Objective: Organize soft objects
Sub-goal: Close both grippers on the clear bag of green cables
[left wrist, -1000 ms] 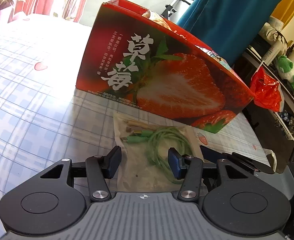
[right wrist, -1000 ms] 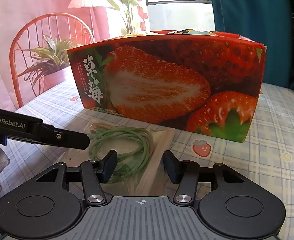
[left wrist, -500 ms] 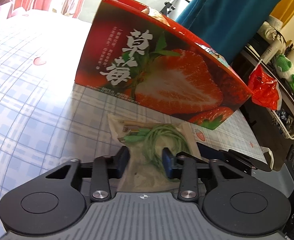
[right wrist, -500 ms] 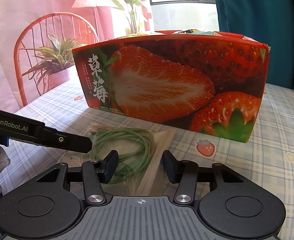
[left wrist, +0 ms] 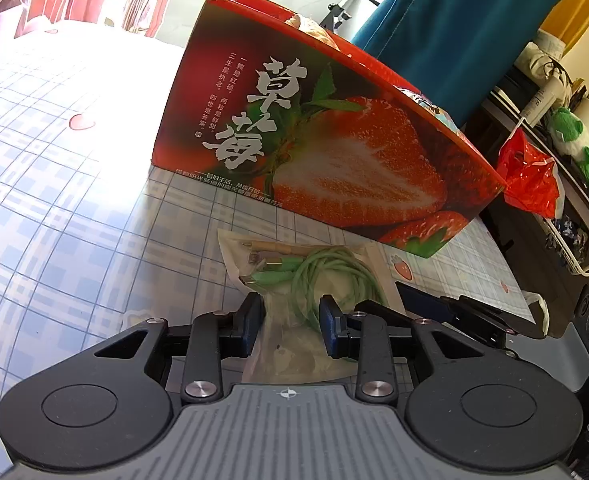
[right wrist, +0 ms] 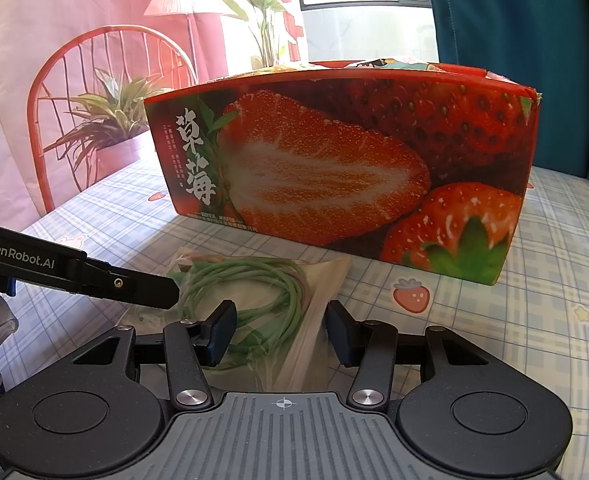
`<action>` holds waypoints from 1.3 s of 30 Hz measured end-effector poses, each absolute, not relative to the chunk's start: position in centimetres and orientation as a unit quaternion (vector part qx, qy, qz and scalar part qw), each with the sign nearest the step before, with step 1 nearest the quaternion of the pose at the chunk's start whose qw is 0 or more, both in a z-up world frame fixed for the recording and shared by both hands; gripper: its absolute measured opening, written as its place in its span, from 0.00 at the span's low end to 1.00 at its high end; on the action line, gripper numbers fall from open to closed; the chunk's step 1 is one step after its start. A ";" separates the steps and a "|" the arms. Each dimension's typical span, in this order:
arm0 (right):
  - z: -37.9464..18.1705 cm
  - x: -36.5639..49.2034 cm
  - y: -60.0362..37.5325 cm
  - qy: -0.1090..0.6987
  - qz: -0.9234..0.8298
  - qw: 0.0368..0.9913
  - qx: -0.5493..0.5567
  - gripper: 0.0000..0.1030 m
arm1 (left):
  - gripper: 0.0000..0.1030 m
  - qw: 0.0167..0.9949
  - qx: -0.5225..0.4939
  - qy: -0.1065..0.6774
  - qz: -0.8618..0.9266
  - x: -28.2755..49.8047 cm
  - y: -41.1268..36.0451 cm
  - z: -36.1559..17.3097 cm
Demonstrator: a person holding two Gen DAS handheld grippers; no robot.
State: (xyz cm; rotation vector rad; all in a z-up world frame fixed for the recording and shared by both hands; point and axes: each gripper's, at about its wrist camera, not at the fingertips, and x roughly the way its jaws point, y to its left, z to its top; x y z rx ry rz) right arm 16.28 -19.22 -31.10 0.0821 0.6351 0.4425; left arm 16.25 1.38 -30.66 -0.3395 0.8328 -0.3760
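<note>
Between the left gripper's [left wrist: 290,328] partly closed jaws lies a crinkled clear bag [left wrist: 294,344] holding a coiled green cable [left wrist: 334,276]; only this view shows its metal plugs. Right gripper [right wrist: 280,330] is spread wide around the bag's near edge. Behind on the checked tablecloth [right wrist: 554,280] stands the glossy strawberry box [right wrist: 334,168].

A glossy red cardboard box [right wrist: 346,176] bears printed strawberries, green leaves and white characters. The coiled pale-green cable [left wrist: 326,276] lies in a clear plastic bag [left wrist: 290,332]. Blue-and-white plaid cloth with strawberry stickers covers the table [left wrist: 74,216].
</note>
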 end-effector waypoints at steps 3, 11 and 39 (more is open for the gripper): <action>-31.1 16.4 -19.5 0.310 0.211 0.926 0.047 0.46 | 0.32 0.885 -0.156 0.399 -0.181 16.2 1.2 -30.6; -31.5 16.7 -21.1 0.311 0.180 0.928 0.099 0.48 | 0.31 0.875 -0.146 0.403 -0.225 16.3 0.2 -31.0; -31.3 15.9 -20.8 0.313 0.197 0.926 0.082 0.28 | 0.31 0.864 -0.169 0.406 -0.247 16.2 0.4 -31.6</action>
